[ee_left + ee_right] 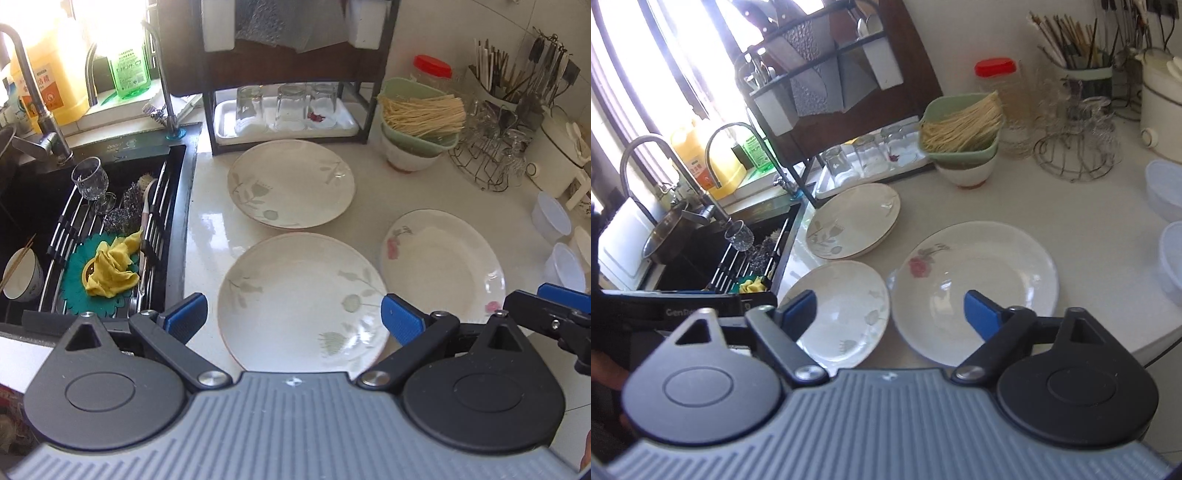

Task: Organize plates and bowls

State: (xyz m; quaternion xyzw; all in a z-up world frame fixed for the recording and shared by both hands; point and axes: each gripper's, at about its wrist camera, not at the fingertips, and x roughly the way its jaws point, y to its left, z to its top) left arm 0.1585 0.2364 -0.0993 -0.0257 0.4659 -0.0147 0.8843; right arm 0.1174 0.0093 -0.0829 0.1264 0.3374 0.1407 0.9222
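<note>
The left tongs hang over the worktop with their blue pads wide apart and nothing between them but air; the nearest leaf-patterned plate lies flat directly below and ahead of them, spanning most of the gap between the two pads. Farther ahead of these tongs sits a second leaf-patterned plate, which seems to rest on another plate beneath it. To the right of the left tongs lies the rose-patterned plate, just beside the near plate and apart from the far one.

The right tongs are also apart, gripping nothing. In the right wrist view the rose plate lies under and ahead of their right pad, while the near leaf plate lies under their left pad; the gap between the two plates falls roughly midway between the pads. The far leaf plate lies well ahead and to the left.

Beyond the plates, ahead and right of both tongs, a green bowl of pale sticks is stacked on a white bowl. Left of the left tongs, a sink holds another bowl with chopsticks.
</note>
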